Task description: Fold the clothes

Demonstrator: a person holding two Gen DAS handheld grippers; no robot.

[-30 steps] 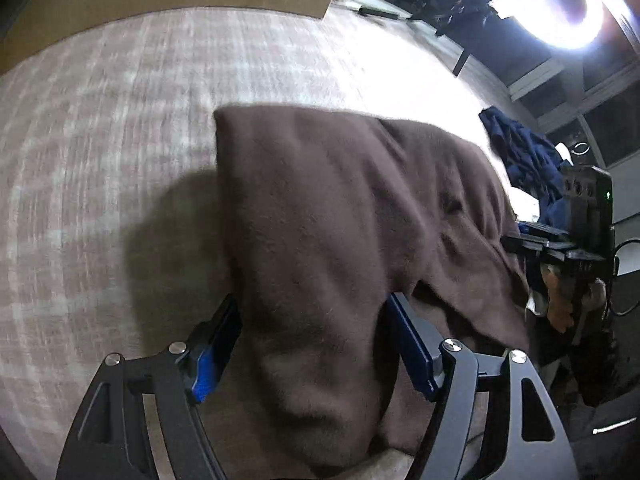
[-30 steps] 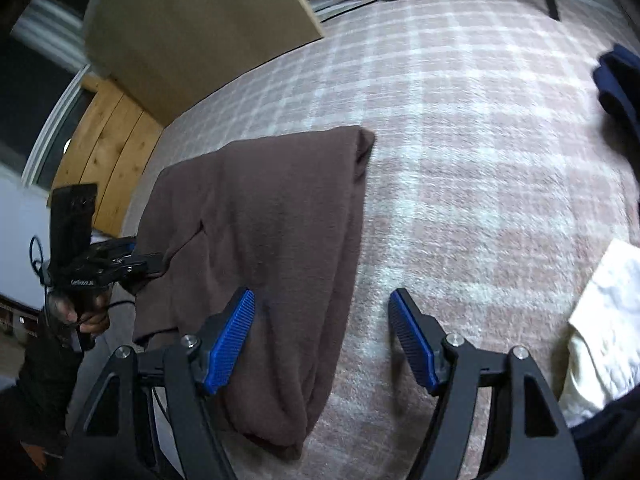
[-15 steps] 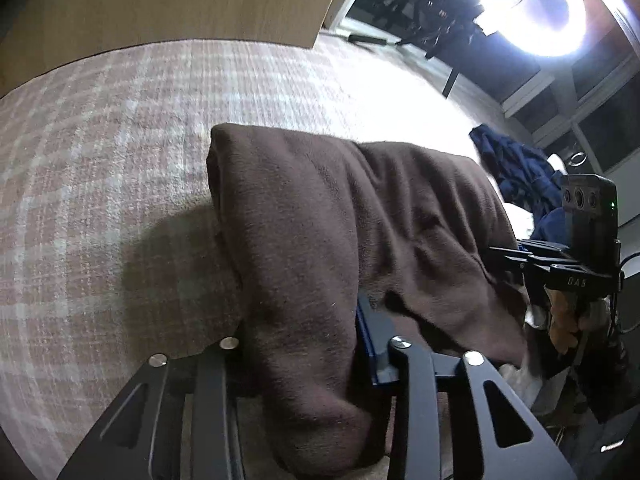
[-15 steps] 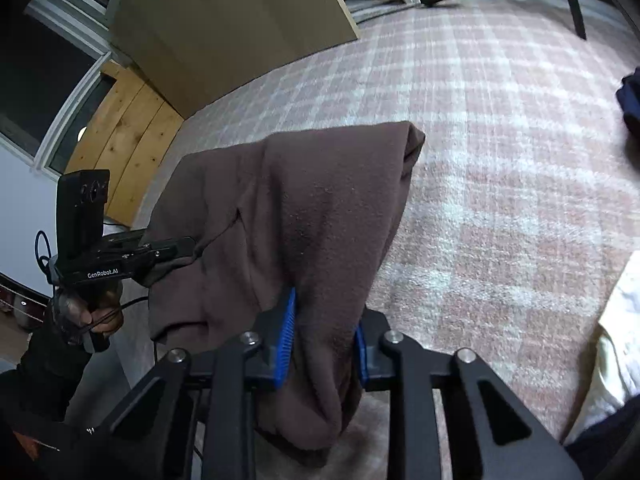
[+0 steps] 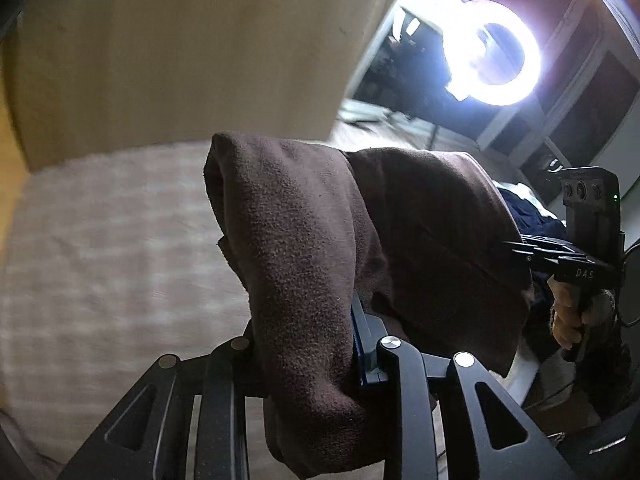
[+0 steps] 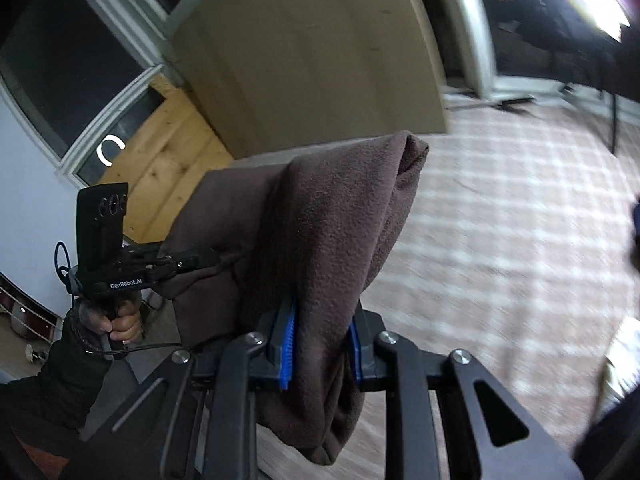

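A brown fleece garment (image 5: 304,248) hangs lifted off the plaid bed cover, stretched between both grippers. My left gripper (image 5: 308,352) is shut on one bunched end of it, blue pad showing at the right. In the right wrist view the same brown garment (image 6: 332,240) drapes over my right gripper (image 6: 322,344), which is shut on its other end. Each view shows the opposite gripper held by a hand: the right gripper (image 5: 516,252) at the garment's far edge, and the left gripper (image 6: 192,262) likewise clamped on cloth.
The plaid bed cover (image 6: 500,248) spreads below. A dark blue garment (image 5: 532,212) lies at the right, a white cloth (image 6: 620,360) at the right wrist view's edge. A wooden headboard (image 5: 180,48) stands behind; a ring light (image 5: 492,52) glares overhead.
Both grippers went from open around the garment's near edge to shut on it, then lifted it up off the bed; the views tilted upward toward the headboard.
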